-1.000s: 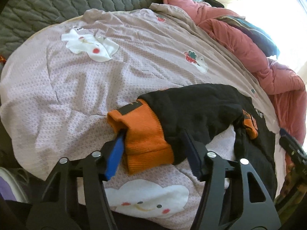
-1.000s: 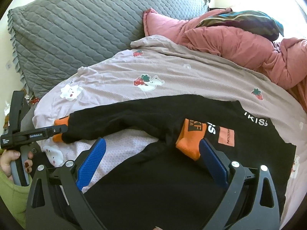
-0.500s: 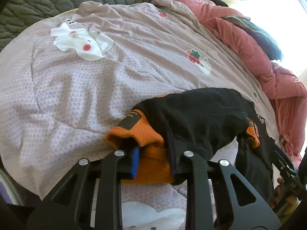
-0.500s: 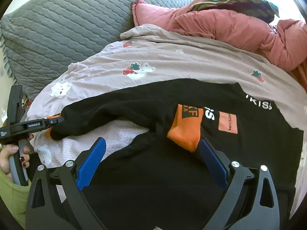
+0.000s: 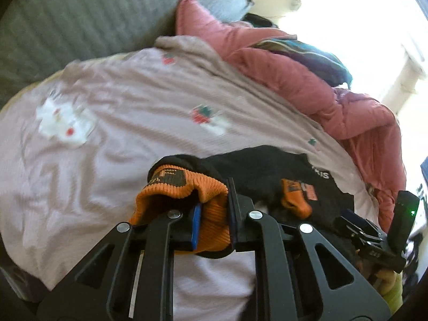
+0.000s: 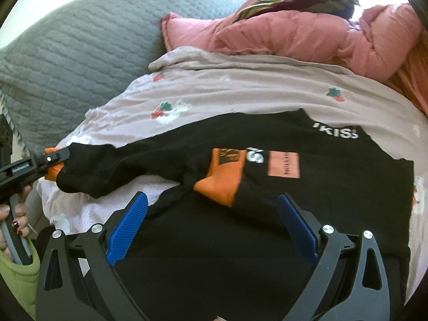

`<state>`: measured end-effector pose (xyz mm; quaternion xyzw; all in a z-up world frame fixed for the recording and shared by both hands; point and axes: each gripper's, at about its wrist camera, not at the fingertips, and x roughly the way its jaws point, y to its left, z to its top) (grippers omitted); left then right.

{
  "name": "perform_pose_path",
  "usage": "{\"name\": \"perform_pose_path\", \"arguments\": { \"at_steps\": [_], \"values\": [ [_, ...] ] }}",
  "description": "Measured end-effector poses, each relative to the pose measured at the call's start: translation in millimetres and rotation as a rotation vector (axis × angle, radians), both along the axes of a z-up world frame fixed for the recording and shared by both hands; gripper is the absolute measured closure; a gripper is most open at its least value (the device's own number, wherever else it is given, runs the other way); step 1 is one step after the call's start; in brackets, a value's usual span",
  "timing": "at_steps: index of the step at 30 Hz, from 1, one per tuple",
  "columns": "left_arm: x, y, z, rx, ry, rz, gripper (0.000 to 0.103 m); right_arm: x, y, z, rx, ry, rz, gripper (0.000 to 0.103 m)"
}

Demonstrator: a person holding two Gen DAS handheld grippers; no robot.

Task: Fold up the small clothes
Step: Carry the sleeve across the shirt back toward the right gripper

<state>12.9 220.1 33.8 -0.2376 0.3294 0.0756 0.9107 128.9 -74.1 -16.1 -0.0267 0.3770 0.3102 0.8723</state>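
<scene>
The left claw [image 5: 214, 218] was clamped tight on the orange cuff [image 5: 184, 187] of the black sweater [image 6: 267, 227], which lay spread on the pink bedspread [image 6: 254, 91], its sleeve trailing toward nine o'clock. The right claw [image 6: 211, 227] hung spread wide over the sweater's body, gripping nothing, with the other cuff [image 6: 224, 176] folded at twelve o'clock.

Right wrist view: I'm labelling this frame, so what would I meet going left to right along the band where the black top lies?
left gripper pinching an orange cuff → black sleeve → second orange cuff → pinkish-orange patch → white "KISS" lettering
</scene>
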Motion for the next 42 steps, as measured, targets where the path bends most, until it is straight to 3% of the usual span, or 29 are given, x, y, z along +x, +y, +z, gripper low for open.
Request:
{"name": "perform_pose_path", "arguments": {
  "at_steps": [12,22,29,38,40,42],
  "values": [
    [64.8,-87.4,55.9,0.079,-0.082,-0.188,0.094,13.1,-81.5,3.1,0.100,0.010,-0.152,0.006],
    [115.7,-202.4,79.9,0.151,-0.127,-0.434,0.094,18.9,-147.6,3.0,0.166,0.018,-0.273,0.006],
    [129.5,-277.2,57.5,0.159,-0.100,-0.609,0.094,21.4,-203.1,1.3,0.211,0.019,-0.394,0.006],
    [141.9,-315.1,0.1,0.152,0.005,-0.709,0.092,19.2,-266.1,-8.6,0.244,0.030,-0.549,0.006],
    [142.3,-315.9,-8.0,0.131,0.020,-0.722,0.089,18.5,-271.4,-10.4,0.250,0.034,-0.556,0.006],
    [138.6,-316.8,-8.6,0.110,0.026,-0.739,0.073,19.9,-272.5,-11.2,0.251,0.036,-0.560,0.006]
  ]
}}
